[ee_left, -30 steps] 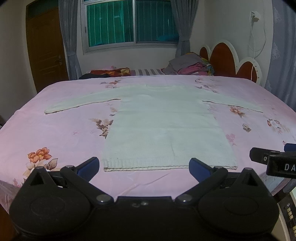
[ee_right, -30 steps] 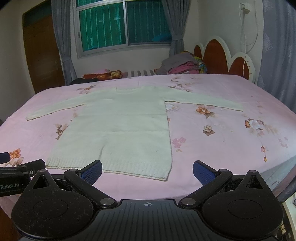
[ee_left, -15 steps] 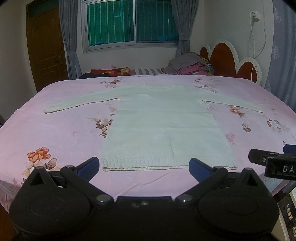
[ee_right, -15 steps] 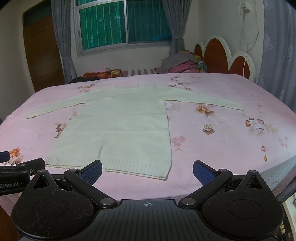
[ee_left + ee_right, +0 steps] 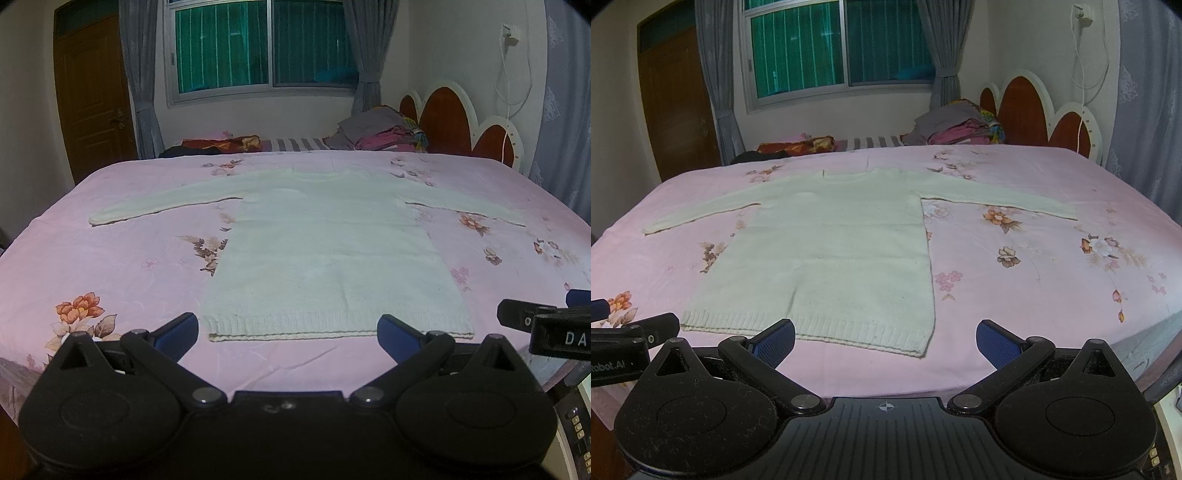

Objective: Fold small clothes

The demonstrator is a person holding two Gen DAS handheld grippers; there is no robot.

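A white knit long-sleeved sweater (image 5: pixel 332 254) lies flat on the pink floral bedsheet (image 5: pixel 110 266), sleeves spread to both sides, ribbed hem nearest me. It also shows in the right wrist view (image 5: pixel 831 254). My left gripper (image 5: pixel 288 332) is open and empty, held just short of the hem. My right gripper (image 5: pixel 884 341) is open and empty, in front of the hem's right corner. The right gripper's side shows at the right edge of the left wrist view (image 5: pixel 546 325).
A pile of folded clothes (image 5: pixel 376 133) and a red-dark bundle (image 5: pixel 221 142) lie at the bed's far edge. A headboard (image 5: pixel 454 122) stands at the right. A wooden door (image 5: pixel 92 96) and window (image 5: pixel 258 44) are behind.
Both grippers have barely shifted; the sweater sits very slightly nearer in view. Nothing was grasped or moved.
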